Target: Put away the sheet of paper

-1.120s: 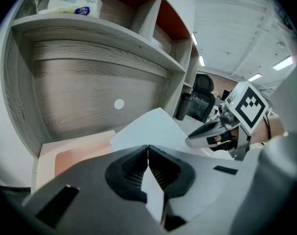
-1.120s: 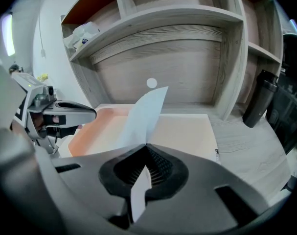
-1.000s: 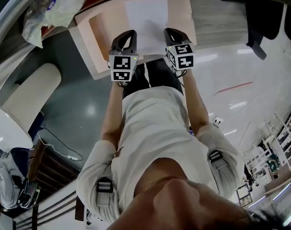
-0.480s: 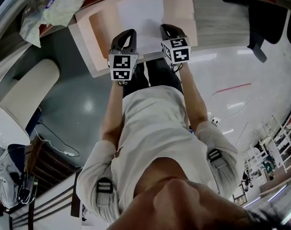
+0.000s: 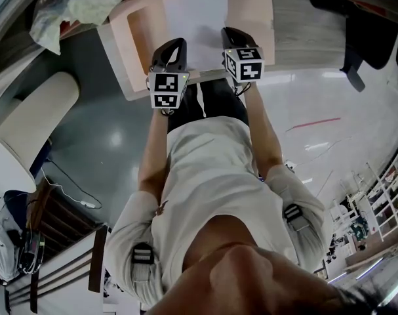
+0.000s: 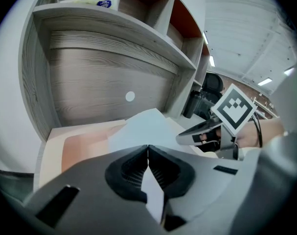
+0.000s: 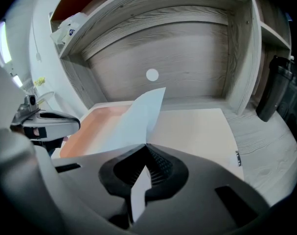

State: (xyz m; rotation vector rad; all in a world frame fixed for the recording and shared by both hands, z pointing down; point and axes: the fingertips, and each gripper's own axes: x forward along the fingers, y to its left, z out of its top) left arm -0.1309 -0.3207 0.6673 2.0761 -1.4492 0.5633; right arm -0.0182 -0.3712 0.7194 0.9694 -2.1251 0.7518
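1. Step in hand, as we judge it: carrying the sheet of paper [image 5: 195, 18] in over the peach folder [image 5: 251, 18] (maybe a flat tray, can't tell), which lies open on the bench [image 5: 310, 35]. The sheet hangs above the folder's middle strip, with bare folder showing on both sides of it. We can't tell whether the sheet's far edge touches the folder.
2. Left gripper [image 5: 174, 47]: at the folder's near edge, left of middle. Its jaws are pressed together on the sheet's near edge, and a white strip of paper runs between the pads.
3. Right gripper [image 5: 233, 37]: at the folder's near edge, right of middle. Its jaws are likewise clamped on the sheet's near edge. So it's a two-point pinch, w/ nothing else held.
4. Next move, we reckon: lower both grippers together so the sheet lands flat inside the folder. It needs to sit square to the folder's sides w/o buckling. Only then should the jaws spread. Uneven lowering could crease the sheet.
5. Head view only: the whole layout, i.e. folder outline, sheet's position across it, and both arms. It doesn't show the pinch itself.
6. Gripper views only:
   - the paper actually between the pads;
   - the shelf unit [image 6: 114, 28] rising behind the folder;
   - a white dot [image 7: 151, 75] on the back panel beyond the folder's far edge.
7. Right gripper view alone shows the sheet bowed along a lengthwise bend. Left gripper view shows the other gripper level beside it.
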